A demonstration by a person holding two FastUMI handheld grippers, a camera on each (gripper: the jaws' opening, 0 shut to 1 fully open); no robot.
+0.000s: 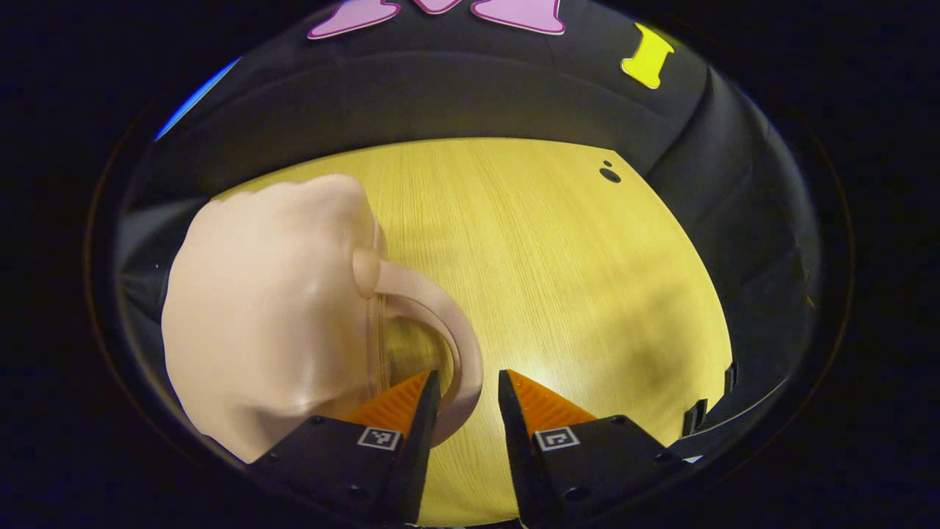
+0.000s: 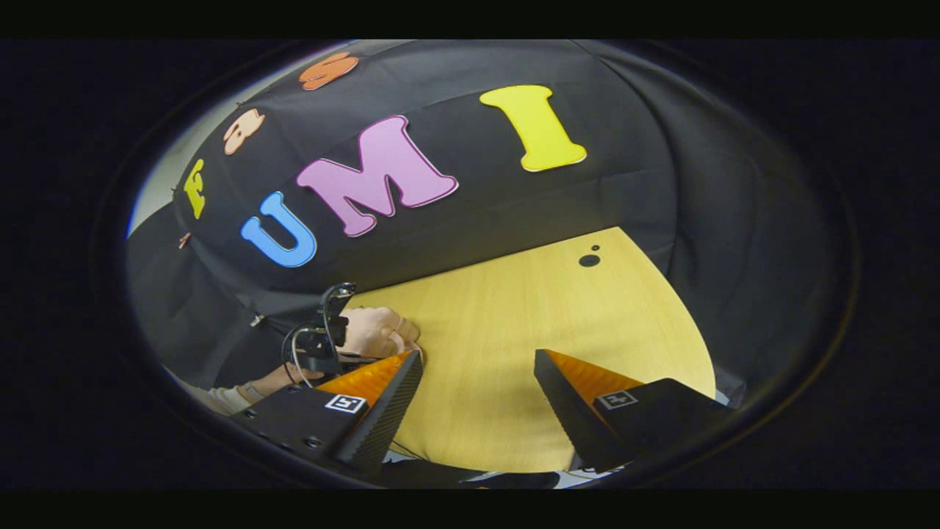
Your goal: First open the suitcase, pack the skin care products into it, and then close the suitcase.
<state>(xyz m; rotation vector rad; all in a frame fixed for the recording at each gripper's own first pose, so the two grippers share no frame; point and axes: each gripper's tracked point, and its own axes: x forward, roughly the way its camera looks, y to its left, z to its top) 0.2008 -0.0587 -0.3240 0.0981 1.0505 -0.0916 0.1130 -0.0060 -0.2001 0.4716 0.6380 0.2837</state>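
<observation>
A small peach-coloured suitcase (image 1: 272, 308) lies shut on the wooden table (image 1: 573, 294) at the left of the left gripper view. Its curved handle (image 1: 459, 345) arches toward me and ends between my fingers. My left gripper (image 1: 468, 378) stands narrowly open around that handle: the left finger touches it, and a slim gap remains at the right finger. In the right gripper view my right gripper (image 2: 477, 360) hangs wide open over bare table (image 2: 514, 316) with nothing between its fingers. At its left, a hand (image 2: 374, 330) holds the other gripper (image 2: 319, 345).
A dark round hole (image 1: 609, 175) marks the table's far right corner, seen again as a hole (image 2: 589, 260) in the right gripper view. Black cloth wall (image 1: 470, 95) closes off the back and right sides. A sleeve (image 2: 224, 400) shows at the lower left.
</observation>
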